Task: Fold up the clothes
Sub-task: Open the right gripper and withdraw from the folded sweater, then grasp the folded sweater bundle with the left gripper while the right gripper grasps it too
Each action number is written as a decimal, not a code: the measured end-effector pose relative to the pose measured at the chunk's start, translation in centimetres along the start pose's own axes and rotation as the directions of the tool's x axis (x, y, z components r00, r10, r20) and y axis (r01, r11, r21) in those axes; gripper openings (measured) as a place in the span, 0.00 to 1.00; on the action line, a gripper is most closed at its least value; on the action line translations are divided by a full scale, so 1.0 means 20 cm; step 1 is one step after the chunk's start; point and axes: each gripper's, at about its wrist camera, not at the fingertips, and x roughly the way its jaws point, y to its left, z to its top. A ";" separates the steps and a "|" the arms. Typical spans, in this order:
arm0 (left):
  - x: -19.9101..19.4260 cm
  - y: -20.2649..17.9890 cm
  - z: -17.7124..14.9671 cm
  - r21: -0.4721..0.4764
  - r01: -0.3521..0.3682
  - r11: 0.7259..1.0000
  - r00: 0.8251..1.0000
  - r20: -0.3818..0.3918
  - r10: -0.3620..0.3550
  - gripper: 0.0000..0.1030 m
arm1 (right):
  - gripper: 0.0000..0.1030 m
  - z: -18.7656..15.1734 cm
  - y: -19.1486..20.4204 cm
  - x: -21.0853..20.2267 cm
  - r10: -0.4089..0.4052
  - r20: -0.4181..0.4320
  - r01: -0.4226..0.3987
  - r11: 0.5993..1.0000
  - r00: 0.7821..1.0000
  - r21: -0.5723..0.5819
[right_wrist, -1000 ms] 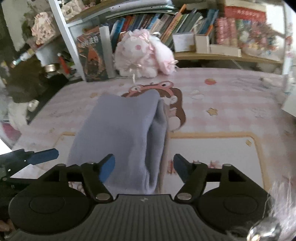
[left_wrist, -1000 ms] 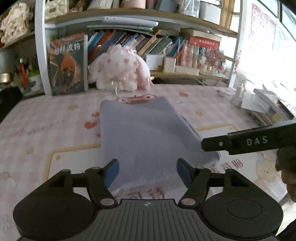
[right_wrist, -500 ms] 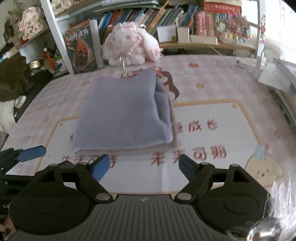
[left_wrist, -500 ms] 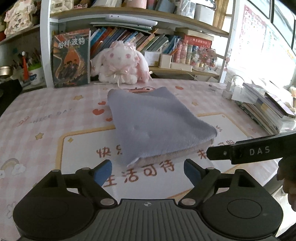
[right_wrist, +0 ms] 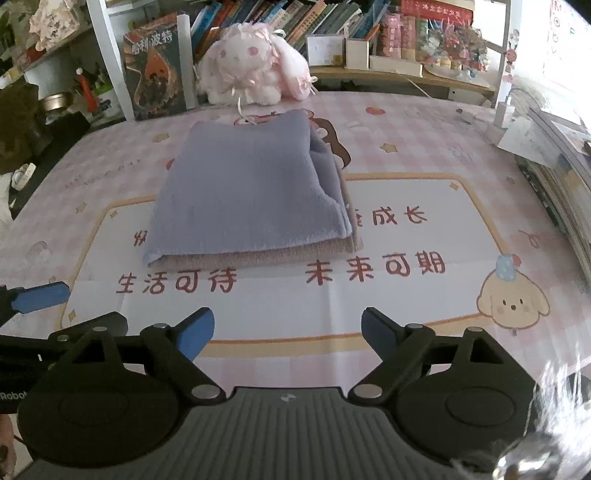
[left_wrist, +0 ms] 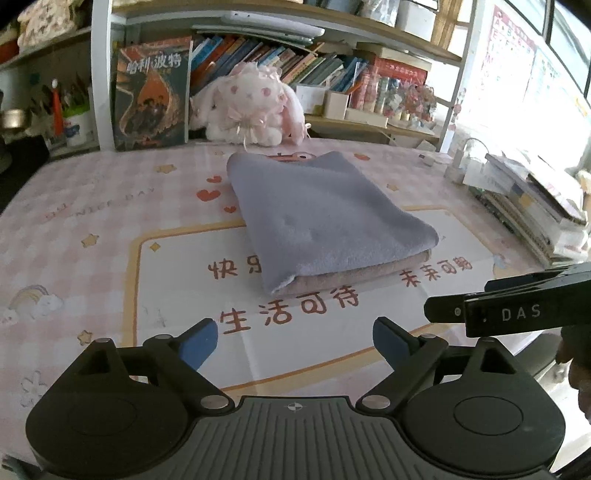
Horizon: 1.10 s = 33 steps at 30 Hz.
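1. A folded lavender garment [left_wrist: 325, 218] is lying flat near the middle of the tabletop [left_wrist: 92, 206], which is wearing a pink checked cover printed with hearts, stars and red characters.
2. The fold is showing two layers: the lavender side is facing up, and a beige layer [right_wrist: 258, 254] is peeking out along the near edge beneath it.
3. The garment is partly overlapping the white panel with the orange border [right_wrist: 476, 206] printed on the cover, and its far end is reaching toward a cartoon figure on the cloth.
4. The left gripper [left_wrist: 295, 341] is hovering over the near edge of the tabletop, its jaws spread wide and holding nothing, well apart from the garment.
5. The right gripper [right_wrist: 286, 328] is likewise hanging at the near edge, jaws spread wide and empty, with the garment lying ahead of it and not touching it.
6. In the left wrist view, the right gripper is showing at the right side as a black bar marked "DAS".
7. In the right wrist view, a blue fingertip [right_wrist: 40, 297] of the left gripper is poking in at the left edge.
8. A pink-and-white plush rabbit [left_wrist: 251, 107] is sitting at the back of the tabletop, just beyond the garment, beside an upright book [left_wrist: 151, 103] with a dark cover.
9. Shelves of books [right_wrist: 280, 16] are standing behind them.
10. A stack of books [left_wrist: 535, 210] is resting at the right edge.
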 end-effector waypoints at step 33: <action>0.50 0.35 0.27 -0.558 0.027 0.829 0.995 -0.065 -0.076 0.89 | 0.85 0.47 -0.53 0.50 0.371 -0.087 -0.307 0.861 0.925 0.406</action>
